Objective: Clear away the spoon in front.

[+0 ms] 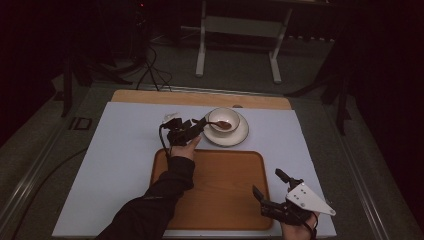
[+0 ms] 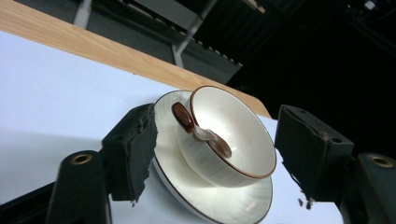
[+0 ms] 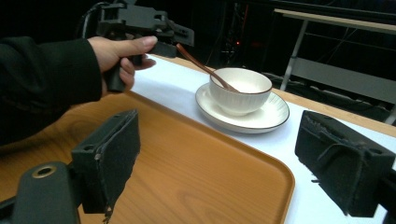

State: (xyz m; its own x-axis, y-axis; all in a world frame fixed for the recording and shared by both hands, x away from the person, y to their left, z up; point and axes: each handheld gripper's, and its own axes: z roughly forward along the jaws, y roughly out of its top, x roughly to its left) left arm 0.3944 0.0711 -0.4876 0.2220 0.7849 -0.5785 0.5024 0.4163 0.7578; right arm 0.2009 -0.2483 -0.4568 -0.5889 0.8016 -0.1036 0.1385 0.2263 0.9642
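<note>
Brown spoon between open claw.

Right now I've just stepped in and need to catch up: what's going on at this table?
A person works with a gripper in each hand. The left gripper is open at the handle of a brown spoon that leans in a white bowl; whether it touches the handle is unclear. The bowl stands on a saucer, on the white mat beyond a bare wooden tray. The right gripper is open over the tray's near right corner, holding nothing.
</note>
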